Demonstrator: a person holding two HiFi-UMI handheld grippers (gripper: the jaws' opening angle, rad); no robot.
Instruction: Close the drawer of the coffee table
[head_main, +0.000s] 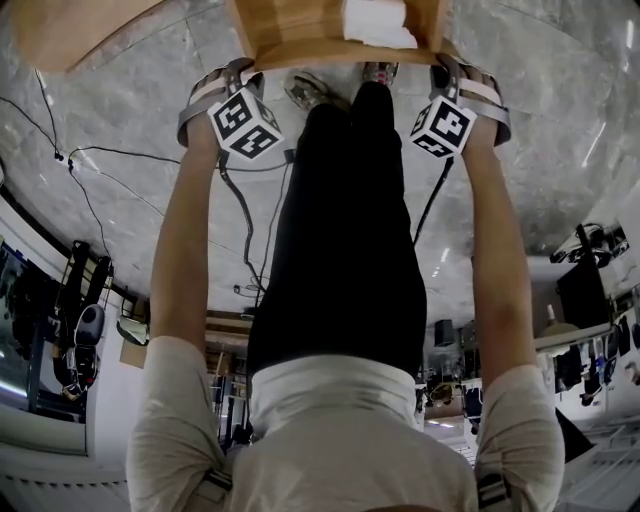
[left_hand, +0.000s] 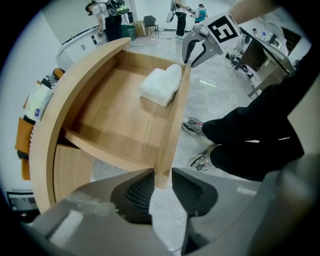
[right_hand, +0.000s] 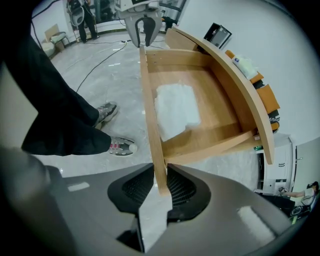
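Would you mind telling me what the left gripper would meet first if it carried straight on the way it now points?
Most likely the drawer's front panel. Its edge stands between the left gripper's fingers, so going on would probably just take the panel deeper between them until it bottoms out.

The light wooden drawer (right_hand: 220, 117) is pulled far out from the curved coffee table (right_hand: 242, 87). In the head view it lies at 12 o'clock, with its front panel (head_main: 320, 52) upright.

White cloth (left_hand: 162, 86) in open drawer (left_hand: 110, 122)
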